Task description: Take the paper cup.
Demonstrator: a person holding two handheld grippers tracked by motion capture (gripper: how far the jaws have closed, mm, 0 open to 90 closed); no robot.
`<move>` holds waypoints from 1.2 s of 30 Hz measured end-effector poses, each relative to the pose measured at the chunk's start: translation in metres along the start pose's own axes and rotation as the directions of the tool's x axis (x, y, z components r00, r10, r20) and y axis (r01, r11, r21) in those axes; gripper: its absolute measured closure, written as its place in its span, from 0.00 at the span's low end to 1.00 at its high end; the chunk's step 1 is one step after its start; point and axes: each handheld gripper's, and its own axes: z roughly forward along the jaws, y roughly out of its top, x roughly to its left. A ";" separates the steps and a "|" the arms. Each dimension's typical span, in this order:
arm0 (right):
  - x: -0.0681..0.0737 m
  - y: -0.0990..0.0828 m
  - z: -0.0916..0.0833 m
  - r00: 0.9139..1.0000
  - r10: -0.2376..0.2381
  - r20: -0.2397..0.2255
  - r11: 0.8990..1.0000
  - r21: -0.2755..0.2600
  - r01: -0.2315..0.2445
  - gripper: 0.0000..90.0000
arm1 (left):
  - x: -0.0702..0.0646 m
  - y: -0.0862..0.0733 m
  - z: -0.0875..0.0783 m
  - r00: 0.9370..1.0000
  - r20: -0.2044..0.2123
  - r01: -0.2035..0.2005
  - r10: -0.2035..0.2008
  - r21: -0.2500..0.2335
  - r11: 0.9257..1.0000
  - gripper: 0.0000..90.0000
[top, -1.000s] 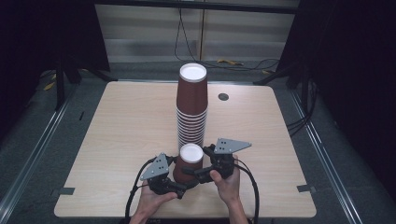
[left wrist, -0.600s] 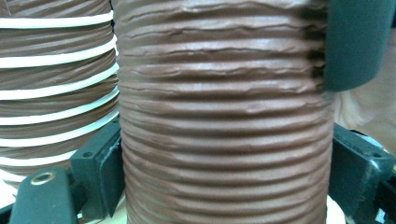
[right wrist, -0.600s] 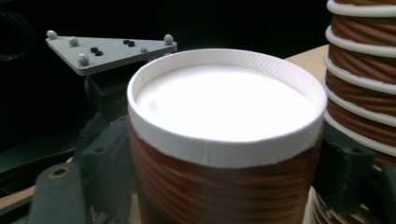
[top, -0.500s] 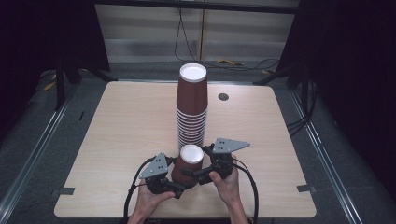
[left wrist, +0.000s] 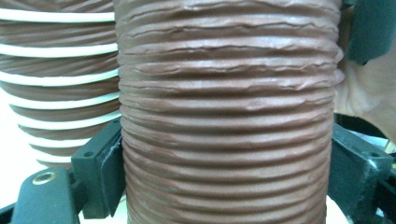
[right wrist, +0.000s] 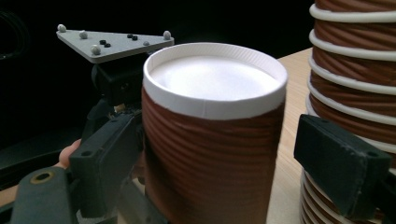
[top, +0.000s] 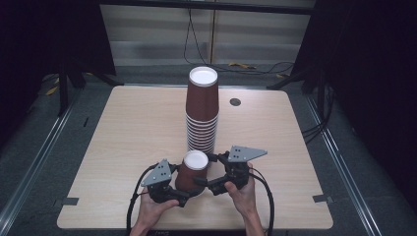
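Tools met at one brown ribbed cup (top: pixel 193 170) near the surface's (top: pixel 128 132) front edge: the left tool (top: pixel 183 192) clamped its lower wall, while the right tool (top: pixel 202 169) sat spread around it, one jaw clear. Just behind rose a tall cup stack (top: pixel 201 113). Squeezing harder would likely crumple the thin wall, and a sideways nudge might topple the stack.

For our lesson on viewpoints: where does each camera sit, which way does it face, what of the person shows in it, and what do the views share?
High view: above the table's near edge, facing forward and down; both hands, left gripper, right gripper.
Left gripper view: on that gripper, facing the single cup's ribbed wall; its jaws flank it.
Right gripper view: facing that cup's white end; jaws apart.
Shared: single cup, cup stack.
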 end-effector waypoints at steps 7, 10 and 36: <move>-0.001 0.000 -0.006 1.000 -0.012 0.004 1.000 -0.005 0.012 0.15 | 0.002 -0.002 -0.004 0.999 -0.032 0.003 -0.003 0.013 1.000 0.16; -0.001 -0.001 -0.010 1.000 -0.026 0.015 1.000 -0.002 0.026 0.15 | 0.003 -0.001 -0.007 0.999 -0.047 -0.003 0.004 0.024 1.000 0.16; -0.009 -0.012 -0.028 0.997 -0.040 0.068 0.994 0.105 0.033 0.16 | 0.008 0.015 -0.009 0.997 -0.002 -0.077 0.079 0.217 0.973 0.16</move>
